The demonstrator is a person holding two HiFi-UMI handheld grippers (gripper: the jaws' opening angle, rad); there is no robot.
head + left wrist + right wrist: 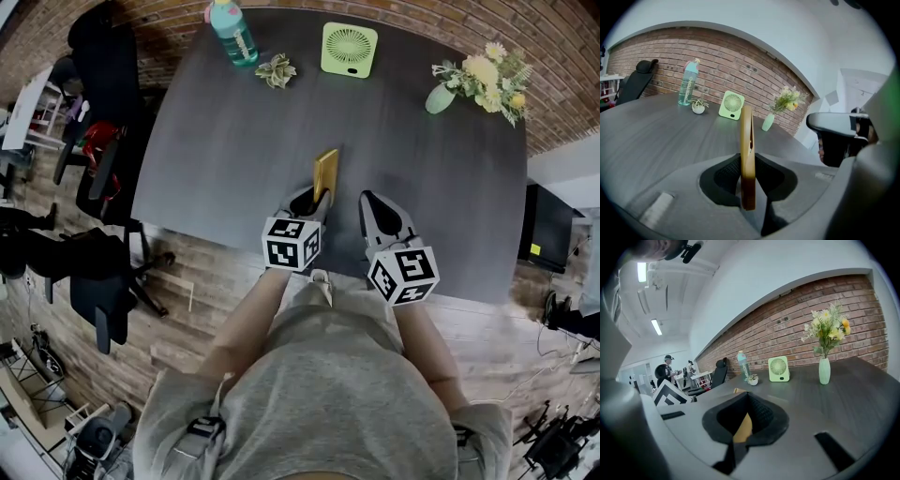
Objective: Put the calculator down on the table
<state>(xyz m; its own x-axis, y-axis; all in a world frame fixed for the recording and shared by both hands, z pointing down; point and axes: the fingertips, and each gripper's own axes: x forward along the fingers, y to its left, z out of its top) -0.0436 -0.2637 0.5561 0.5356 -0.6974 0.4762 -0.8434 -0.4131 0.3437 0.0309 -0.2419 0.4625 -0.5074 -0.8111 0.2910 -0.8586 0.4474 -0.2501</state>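
A thin yellow calculator (325, 174) stands on edge between the jaws of my left gripper (314, 202), low over the near part of the dark table (225, 141). In the left gripper view the calculator (746, 154) rises upright from the left gripper (747, 187), with both pads pressed on its sides. I cannot tell whether its lower edge touches the table. My right gripper (370, 202) hovers just to the right of it, jaws together and holding nothing. In the right gripper view a piece of the calculator (743, 427) shows past the right gripper (740, 441).
Along the far edge of the table stand a teal bottle (232, 33), a small potted plant (276, 71), a green desk fan (350, 49) and a vase of yellow flowers (478, 80). Black office chairs (103, 159) stand left of the table. The table's near edge runs just under both grippers.
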